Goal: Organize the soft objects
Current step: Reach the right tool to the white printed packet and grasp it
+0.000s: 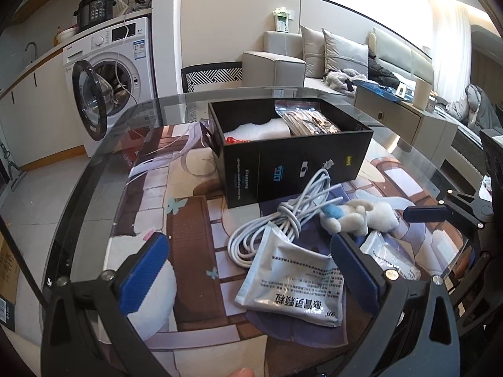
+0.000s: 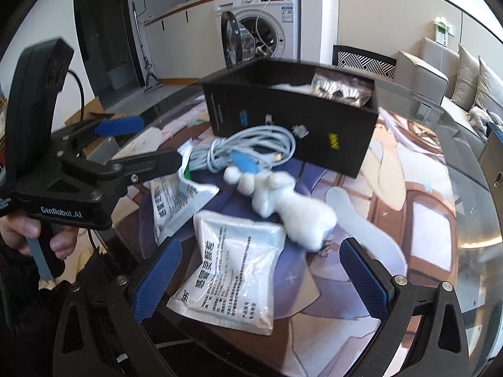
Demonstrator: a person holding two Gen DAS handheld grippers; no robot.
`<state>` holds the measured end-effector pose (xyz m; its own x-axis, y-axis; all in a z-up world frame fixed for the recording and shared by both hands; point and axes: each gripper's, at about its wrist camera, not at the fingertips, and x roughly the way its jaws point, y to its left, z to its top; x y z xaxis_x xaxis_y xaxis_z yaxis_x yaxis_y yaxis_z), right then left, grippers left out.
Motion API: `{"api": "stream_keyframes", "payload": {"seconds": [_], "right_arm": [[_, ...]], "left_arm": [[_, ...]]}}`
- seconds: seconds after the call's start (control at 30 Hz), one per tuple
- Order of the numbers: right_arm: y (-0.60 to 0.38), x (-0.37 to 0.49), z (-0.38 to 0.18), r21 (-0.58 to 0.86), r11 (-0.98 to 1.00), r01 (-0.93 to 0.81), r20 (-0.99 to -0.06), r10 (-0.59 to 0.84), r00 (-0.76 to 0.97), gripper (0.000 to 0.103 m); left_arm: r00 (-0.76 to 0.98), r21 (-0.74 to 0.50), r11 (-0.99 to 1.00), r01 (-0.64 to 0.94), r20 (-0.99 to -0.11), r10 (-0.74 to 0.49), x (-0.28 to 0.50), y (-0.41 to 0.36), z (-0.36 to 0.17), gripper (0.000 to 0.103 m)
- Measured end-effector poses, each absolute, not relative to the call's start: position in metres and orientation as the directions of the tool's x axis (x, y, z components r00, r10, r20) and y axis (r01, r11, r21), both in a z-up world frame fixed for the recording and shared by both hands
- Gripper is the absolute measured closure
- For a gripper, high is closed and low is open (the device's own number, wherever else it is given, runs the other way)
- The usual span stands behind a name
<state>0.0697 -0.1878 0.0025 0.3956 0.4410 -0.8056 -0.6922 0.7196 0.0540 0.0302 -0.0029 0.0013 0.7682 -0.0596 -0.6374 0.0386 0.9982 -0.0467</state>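
Both claws hang spread wide and empty over the glass worktop (image 1: 103, 169), apparently sizing up what is left to pack. The left claw (image 1: 248, 270) frames one silver sachet (image 1: 292, 286); the right claw (image 2: 261, 278) frames the other sachet (image 2: 232, 273), two in all. Just beside them lie one white plush toy (image 2: 292, 210) and one coiled white cable (image 1: 283, 216), bundled so it lifts in one piece. The single black box (image 1: 298, 163) stands open behind, already holding a white cloth (image 1: 261, 128) and a bagged item (image 1: 311, 119).
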Motion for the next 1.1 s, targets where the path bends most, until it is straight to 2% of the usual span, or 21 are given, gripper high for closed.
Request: {"api": "stream_keyframes", "payload": {"seconds": [0.43, 0.7, 0.97, 1.1], "right_arm": [[-0.198, 0.075, -0.009, 0.000, 0.749, -0.663, -0.821, 0.379, 0.428, 0.002], [-0.203, 0.081, -0.005, 0.001, 0.760, -0.650, -0.801, 0.390, 0.454, 0.023], [-0.198, 0.077, -0.005, 0.007, 0.735, -0.678, -0.785, 0.424, 0.452, 0.032], [-0.196, 0.071, -0.005, 0.012, 0.711, -0.703, -0.768, 0.457, 0.448, 0.050]], "left_arm": [[0.757, -0.046, 0.998, 0.052, -0.650, -0.069, 0.032, -0.004, -0.001, 0.000], [0.750, -0.054, 0.996, 0.065, -0.656, -0.085, 0.031, -0.005, -0.002, 0.000], [0.745, -0.056, 0.996, 0.074, -0.661, -0.092, 0.031, -0.007, -0.002, 0.000], [0.743, -0.057, 0.995, 0.079, -0.662, -0.097, 0.032, -0.007, -0.003, 0.000]]}}
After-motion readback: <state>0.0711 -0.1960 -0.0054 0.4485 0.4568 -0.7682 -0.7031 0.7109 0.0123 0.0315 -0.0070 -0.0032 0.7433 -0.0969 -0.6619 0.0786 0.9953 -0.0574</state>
